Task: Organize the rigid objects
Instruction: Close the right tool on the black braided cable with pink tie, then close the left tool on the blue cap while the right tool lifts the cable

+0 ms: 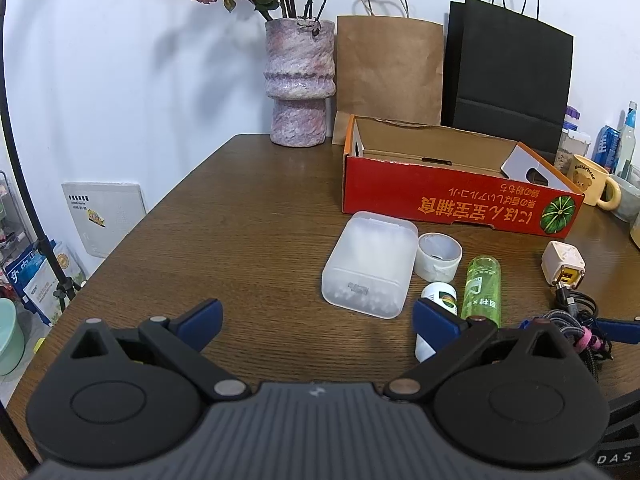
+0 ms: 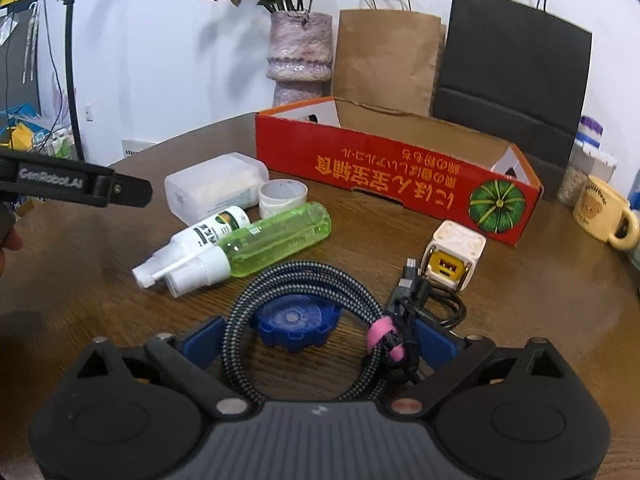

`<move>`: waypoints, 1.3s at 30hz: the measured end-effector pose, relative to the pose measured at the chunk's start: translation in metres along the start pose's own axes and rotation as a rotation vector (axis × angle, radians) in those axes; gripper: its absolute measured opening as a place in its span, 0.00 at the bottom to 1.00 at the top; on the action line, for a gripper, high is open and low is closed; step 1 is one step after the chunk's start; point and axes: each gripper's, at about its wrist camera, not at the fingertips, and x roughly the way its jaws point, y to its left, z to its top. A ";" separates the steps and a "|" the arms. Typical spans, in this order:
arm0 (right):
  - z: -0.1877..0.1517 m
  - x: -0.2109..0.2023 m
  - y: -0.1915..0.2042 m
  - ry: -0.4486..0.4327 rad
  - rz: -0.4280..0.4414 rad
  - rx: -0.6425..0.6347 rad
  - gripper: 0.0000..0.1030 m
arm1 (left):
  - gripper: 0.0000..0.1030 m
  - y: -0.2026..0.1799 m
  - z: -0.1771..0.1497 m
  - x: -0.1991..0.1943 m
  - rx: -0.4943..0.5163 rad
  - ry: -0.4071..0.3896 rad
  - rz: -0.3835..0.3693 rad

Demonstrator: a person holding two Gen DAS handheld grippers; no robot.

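Coiled braided grey-black charging cable (image 2: 256,320) lies on the brown wooden table (image 2: 120,300) between the spread blue fingers of the right gripper (image 2: 318,340), pads not pressing it; the left gripper (image 1: 316,320) is spread too, over bare wood. The cable looks light and floppy, best pinched at the pink strap (image 2: 380,336) binding its loops; the blue plastic cap (image 2: 296,320) inside the coil looks stiff and light. Count: one open red cardboard box (image 2: 384,164) behind, two spray bottles (one green (image 2: 276,236), one white (image 2: 196,240)), one frosted plastic case (image 2: 216,188), one tape roll (image 2: 282,198), one white cube charger (image 2: 456,254).
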 end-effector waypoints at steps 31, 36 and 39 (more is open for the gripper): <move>0.000 -0.038 -0.028 -0.142 -0.079 0.094 0.92 | 1.00 -0.039 -0.008 -0.004 0.060 -0.005 -0.076; -0.004 -0.045 -0.042 -0.156 -0.103 0.104 0.92 | 1.00 -0.064 -0.011 -0.009 0.093 -0.016 -0.099; -0.007 -0.050 -0.052 -0.164 -0.119 0.113 0.92 | 1.00 -0.081 -0.014 -0.011 0.117 -0.016 -0.115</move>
